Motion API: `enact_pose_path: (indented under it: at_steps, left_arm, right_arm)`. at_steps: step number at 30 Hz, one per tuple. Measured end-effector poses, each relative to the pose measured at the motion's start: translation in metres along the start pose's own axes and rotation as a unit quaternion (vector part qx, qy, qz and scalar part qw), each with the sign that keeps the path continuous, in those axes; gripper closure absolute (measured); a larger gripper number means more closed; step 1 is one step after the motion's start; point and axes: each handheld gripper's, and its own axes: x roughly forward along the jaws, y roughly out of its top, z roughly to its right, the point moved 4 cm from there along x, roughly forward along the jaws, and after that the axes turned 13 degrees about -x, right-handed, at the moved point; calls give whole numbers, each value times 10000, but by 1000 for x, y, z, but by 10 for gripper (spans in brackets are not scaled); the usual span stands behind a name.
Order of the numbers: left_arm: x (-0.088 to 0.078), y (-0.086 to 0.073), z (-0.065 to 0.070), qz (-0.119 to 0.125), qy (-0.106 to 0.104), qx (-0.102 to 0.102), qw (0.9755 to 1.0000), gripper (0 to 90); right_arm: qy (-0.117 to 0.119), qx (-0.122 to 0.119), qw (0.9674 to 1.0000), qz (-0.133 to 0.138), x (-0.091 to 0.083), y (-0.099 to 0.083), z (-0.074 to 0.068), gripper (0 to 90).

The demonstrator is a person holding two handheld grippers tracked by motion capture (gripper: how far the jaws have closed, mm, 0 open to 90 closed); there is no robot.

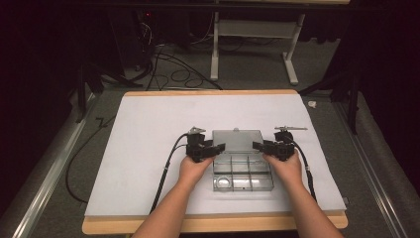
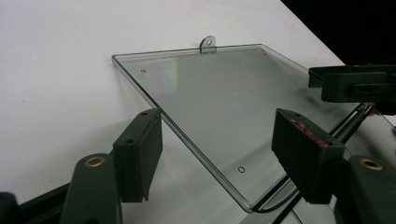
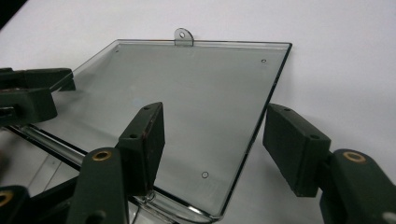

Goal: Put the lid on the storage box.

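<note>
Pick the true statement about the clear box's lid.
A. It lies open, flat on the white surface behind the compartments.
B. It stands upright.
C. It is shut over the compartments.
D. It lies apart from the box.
A: the lid lies flat on the table behind the compartmented box, joined to it.

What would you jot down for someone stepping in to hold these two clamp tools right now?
Left gripper: jaws open, straddling the left edge of the lid, not pressing it.
Right gripper: jaws open, straddling the lid's right edge.
Clear compartment box: on the white table, lid folded back flat behind it.
Done: box lies open.
Left: cannot tell from here; compartments look mostly empty.
</note>
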Motion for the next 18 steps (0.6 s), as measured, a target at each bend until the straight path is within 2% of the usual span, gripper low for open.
enact_pose_path:
  at_steps: [5,6,7,13,18]
  left_arm:
    - [0,1,-1,-37,-7,-56,10000,338]
    - [0,1,-1,-35,-1,-119,9999,338]
    - [1,1,-1,-49,-4,-152,9999,338]
    - [0,2,-2,-79,-2,-150,9999,338]
    - [0,2,-2,-61,-30,-134,9999,343]
  right_arm:
    - [218,208,9995,53,2,-2,4,377]
    - [290,280,9992,48,3,-3,5,375]
    - [499,449,9977,85,6,-4,6,372]
    - [507,452,9977,82,7,-3,4,369]
    - [430,331,9985,107,6,-2,3,377]
